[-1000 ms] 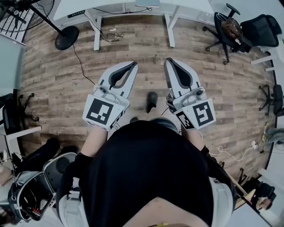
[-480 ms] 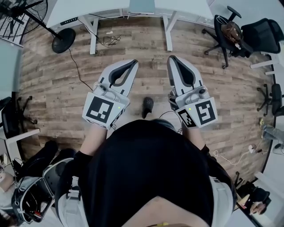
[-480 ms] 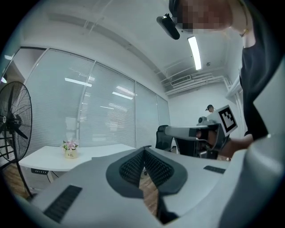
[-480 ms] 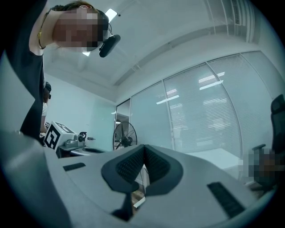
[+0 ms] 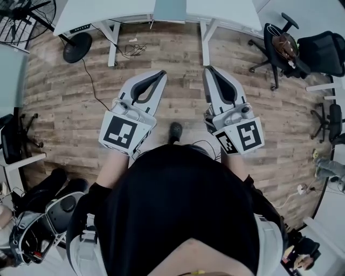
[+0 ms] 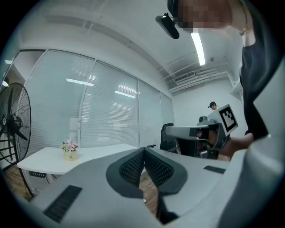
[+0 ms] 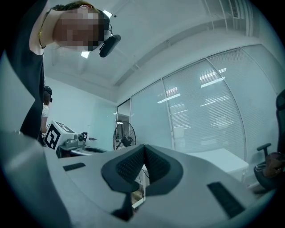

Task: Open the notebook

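With the left gripper [image 5: 159, 76] and the right gripper [image 5: 208, 71] both closed on nothing and pointing up the head view, what may be the notebook [image 5: 170, 9], a grey-blue rectangle on the white worktop [image 5: 108, 12], lies well ahead at top centre, roughly midway between them.

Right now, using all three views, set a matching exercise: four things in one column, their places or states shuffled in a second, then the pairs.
1 floor fan
2 flower pot
3 left gripper
4 shoe

A jaws shut, nothing between them
B on the white desk
C on the floor, left of the right gripper
D top-left corner of the head view

Pairs: 1-D, 2-B, 3-A, 4-C
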